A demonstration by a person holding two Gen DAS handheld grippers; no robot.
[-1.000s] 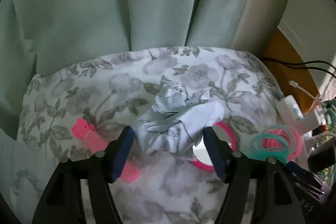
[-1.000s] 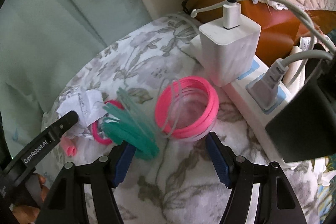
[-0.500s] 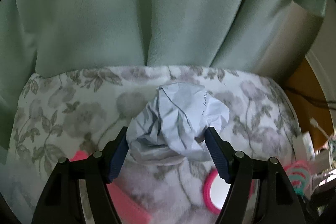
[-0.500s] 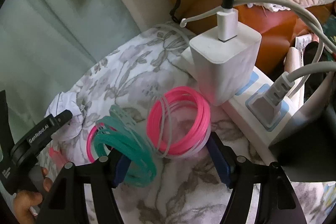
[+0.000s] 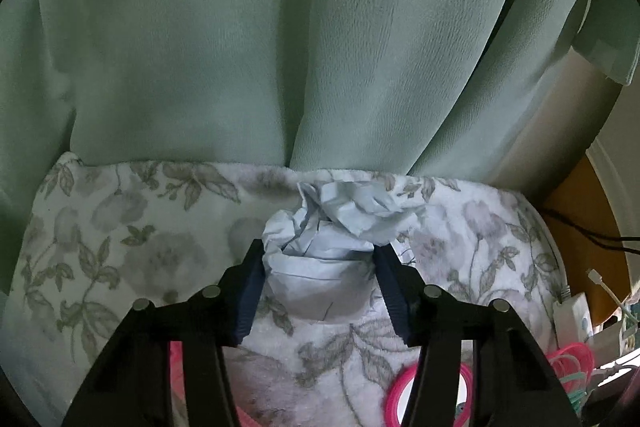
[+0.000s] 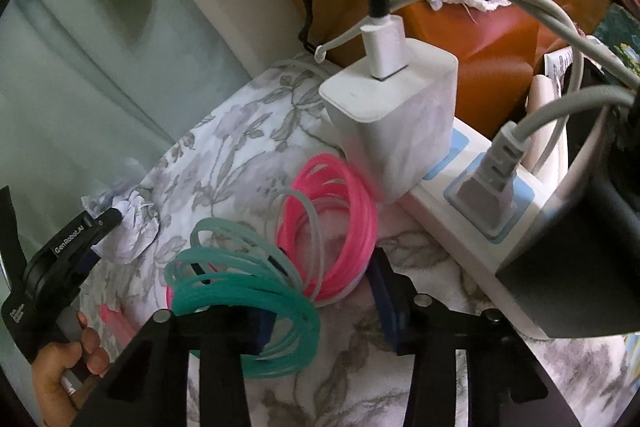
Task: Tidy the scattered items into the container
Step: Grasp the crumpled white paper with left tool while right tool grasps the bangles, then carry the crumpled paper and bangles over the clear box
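The left claw [image 5: 318, 291] is pinching the crumpled paper [image 5: 336, 239] between its pads, near the cloth's [image 5: 120, 247] far edge. The right claw [image 6: 320, 303] is hanging open around the pink rings [image 6: 332, 223]; no container is showing.

Dim and soft in the left wrist view — muted daylight on the green curtain [image 5: 304, 39], deep folds in shadow. Strong fisheye bending, black vignette at all corners. Slightly soft on the floral blanket [image 5: 120, 243], blurred toward the bottom edge around the pink ring [image 5: 394, 385]. Brighter in the right wrist view — glare on the white charger [image 6: 390, 115] and power strip [image 6: 452, 215]. Motion smear on the teal bands [image 6: 244, 295]; dark block [image 6: 568, 267] at right underexposed.
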